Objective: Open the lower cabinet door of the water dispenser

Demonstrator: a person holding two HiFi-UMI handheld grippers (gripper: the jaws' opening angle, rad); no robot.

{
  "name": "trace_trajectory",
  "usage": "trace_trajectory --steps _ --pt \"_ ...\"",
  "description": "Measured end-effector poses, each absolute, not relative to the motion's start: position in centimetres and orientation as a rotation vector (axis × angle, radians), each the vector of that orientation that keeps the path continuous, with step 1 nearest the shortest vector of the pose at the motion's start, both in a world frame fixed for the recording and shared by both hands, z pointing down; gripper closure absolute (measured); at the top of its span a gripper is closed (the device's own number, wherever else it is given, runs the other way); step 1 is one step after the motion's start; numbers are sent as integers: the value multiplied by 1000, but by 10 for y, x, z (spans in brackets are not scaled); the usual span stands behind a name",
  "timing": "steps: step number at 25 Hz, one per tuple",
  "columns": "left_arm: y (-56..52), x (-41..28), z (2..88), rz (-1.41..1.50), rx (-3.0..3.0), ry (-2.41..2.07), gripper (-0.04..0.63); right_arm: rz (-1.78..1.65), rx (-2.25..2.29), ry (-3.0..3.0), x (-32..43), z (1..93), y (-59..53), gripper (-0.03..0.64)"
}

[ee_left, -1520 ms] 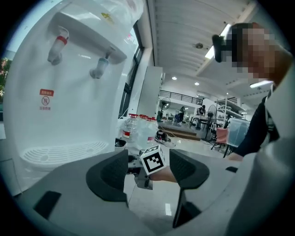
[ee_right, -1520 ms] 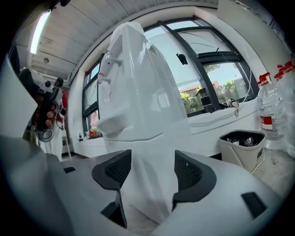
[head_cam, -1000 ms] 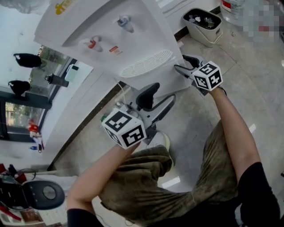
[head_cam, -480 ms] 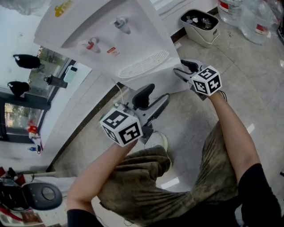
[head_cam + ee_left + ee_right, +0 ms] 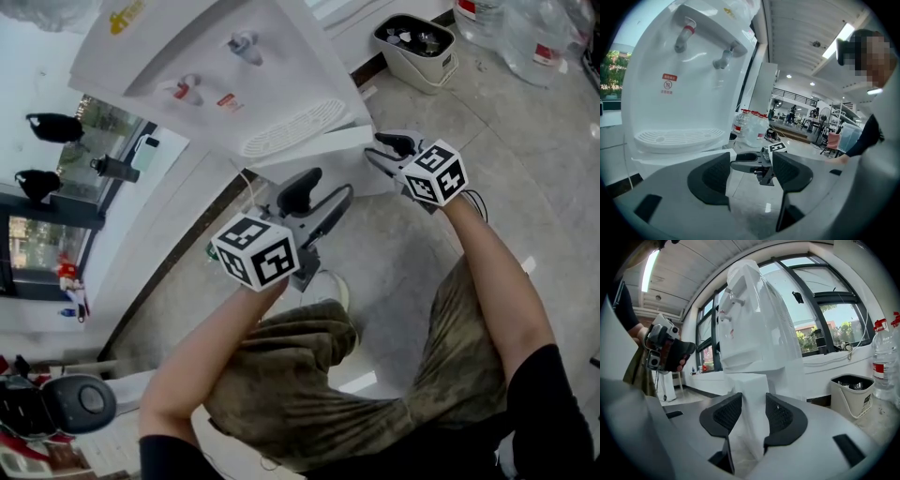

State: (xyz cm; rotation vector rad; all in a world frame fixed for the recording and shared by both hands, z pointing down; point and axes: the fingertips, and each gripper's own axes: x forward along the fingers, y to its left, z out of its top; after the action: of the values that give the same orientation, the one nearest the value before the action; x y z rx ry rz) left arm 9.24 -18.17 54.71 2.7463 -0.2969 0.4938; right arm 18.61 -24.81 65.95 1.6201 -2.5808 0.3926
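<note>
Nearest in the head view are the person's bent legs in olive trousers [image 5: 309, 384], with both forearms reaching forward over a grey tiled floor [image 5: 412, 253].

The left gripper [image 5: 752, 171] is held in front of the water dispenser [image 5: 225, 84], just below its front and not touching it. Its jaws stand wide apart and there is nothing between the pads.

The right gripper [image 5: 753, 411] is at the right side of the dispenser's lower part. Its jaws are closing, and the free edge of the white lower cabinet door [image 5: 752, 390] stands upright between them, with both black pads [image 5: 729, 413] lying against its two faces. In the head view this door edge stands out a little from the cabinet body, so the door is slightly ajar.

Above the door is the ribbed drip tray [image 5: 291, 127]. Higher on the front panel are a red tap [image 5: 187, 89] and a blue tap [image 5: 242, 42].

Further away, near the wall, a beige bin [image 5: 415, 52] stands on the floor. Beside it are clear water bottles [image 5: 883, 362] with red caps.
</note>
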Motion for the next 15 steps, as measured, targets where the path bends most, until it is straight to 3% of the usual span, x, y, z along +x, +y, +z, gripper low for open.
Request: trace_trajectory --steps 15 --pt "-180 101 581 603 2572 -369 334 395 1459 -2617 161 660 -214 463"
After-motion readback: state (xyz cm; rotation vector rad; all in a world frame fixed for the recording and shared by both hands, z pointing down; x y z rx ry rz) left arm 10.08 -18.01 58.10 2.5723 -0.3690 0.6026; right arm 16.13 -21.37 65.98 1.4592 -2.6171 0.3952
